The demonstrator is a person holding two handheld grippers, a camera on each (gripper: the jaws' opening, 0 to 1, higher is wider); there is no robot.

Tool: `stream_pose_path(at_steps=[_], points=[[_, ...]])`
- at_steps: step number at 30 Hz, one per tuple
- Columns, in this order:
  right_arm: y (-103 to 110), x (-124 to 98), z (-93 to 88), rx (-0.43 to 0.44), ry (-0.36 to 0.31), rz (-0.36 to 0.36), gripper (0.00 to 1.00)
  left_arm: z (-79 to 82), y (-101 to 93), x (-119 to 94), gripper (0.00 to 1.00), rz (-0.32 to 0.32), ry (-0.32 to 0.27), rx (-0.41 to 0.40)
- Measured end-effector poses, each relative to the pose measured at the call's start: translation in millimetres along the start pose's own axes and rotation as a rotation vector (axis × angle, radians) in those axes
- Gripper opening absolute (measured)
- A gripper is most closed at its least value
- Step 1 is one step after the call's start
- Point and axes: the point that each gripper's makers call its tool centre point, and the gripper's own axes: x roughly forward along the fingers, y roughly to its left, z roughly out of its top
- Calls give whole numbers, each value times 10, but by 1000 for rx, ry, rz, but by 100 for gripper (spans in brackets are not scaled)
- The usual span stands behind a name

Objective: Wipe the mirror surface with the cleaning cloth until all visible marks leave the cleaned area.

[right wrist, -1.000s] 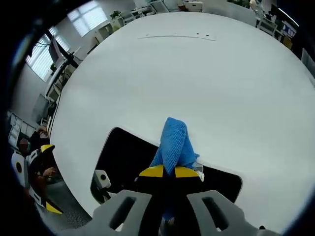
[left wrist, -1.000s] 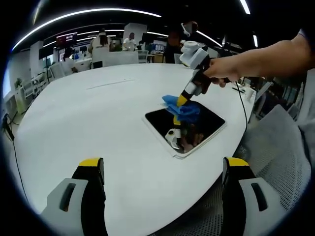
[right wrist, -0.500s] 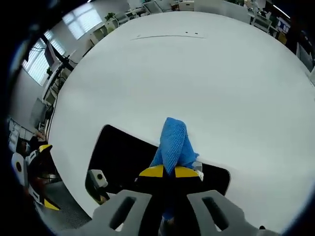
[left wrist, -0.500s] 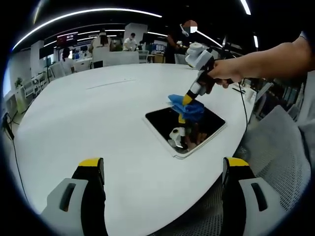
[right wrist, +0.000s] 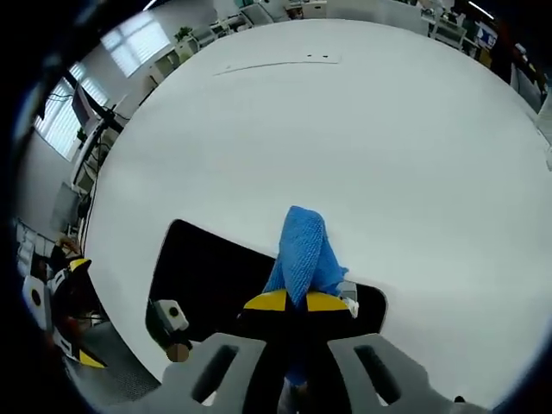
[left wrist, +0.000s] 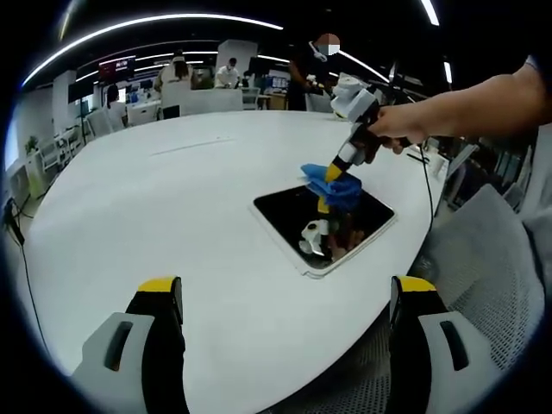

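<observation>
Right gripper (right wrist: pixel 295 301) clenches blue cloth (right wrist: pixel 304 254) on mirror (left wrist: pixel 323 225); left gripper (left wrist: pixel 285 297) released.

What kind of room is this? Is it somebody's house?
Probably an open office, not a house: a big white table holds the mirror, with long ceiling light strips overhead and desks with people behind.

No legible text, labels or nos. anywhere. Wall screen (left wrist: pixel 116 67) far beyond left fingertips, w/ reddish glow, too small and blurred to read.
</observation>
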Motion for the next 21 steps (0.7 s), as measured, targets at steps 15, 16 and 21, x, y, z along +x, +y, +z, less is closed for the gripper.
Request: stream_pose_path(at_steps=[15,16,21], points=[[51,-31,-159,84,17,-2,0,9,18,-5,99,11,-4,-1],[56,-37,-182,84,17,-1,0,15,19,-7,99,13,-7,-1],[104,-82,-312,114,20,21,0,52,31,-25,99,22,-28,-17]])
